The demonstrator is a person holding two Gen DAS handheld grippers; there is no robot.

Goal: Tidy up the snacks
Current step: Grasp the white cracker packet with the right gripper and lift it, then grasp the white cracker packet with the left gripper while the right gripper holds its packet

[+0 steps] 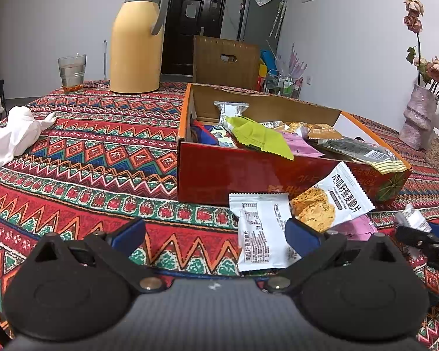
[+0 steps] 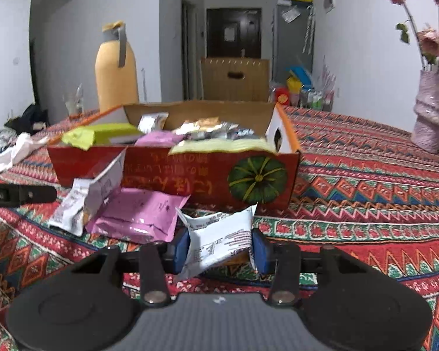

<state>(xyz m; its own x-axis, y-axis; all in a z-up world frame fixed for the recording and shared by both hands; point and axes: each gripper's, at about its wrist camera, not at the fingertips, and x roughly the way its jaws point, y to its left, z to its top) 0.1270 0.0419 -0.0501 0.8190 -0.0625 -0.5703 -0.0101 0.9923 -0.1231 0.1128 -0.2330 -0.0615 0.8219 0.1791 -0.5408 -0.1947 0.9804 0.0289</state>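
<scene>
- Packet [image 2: 216, 242], white and printed, is clamped between the 2 blue pads of the right gripper [image 2: 221, 248], just in front of the red box [image 2: 166, 175]; whether it is clear of the tablecloth [image 2: 365, 204] cannot be told.
- The right gripper's jaws are pressed on both sides of that packet, which is creased between them.
- The left gripper [image 1: 216, 234] is held with its jaws wide apart and nothing between the pads; a white snack packet [image 1: 263, 231] is seen lying on the cloth, partly covered by the right-hand pad.
- A biscuit packet [image 1: 333, 196] is leaned against the front wall of the box, and a pink packet [image 2: 137, 216] is laid flat beside it.
- The box is filled with mixed snacks, among them a green packet [image 1: 257, 137] overhanging the front wall.
- Behind the box, a yellow flask [image 1: 136, 38] and a glass [image 1: 71, 71] are seen on the table.
- A white cloth [image 1: 11, 137] is bunched at the left edge, and a vase [image 1: 418, 117] of dried flowers is placed at the far right.
</scene>
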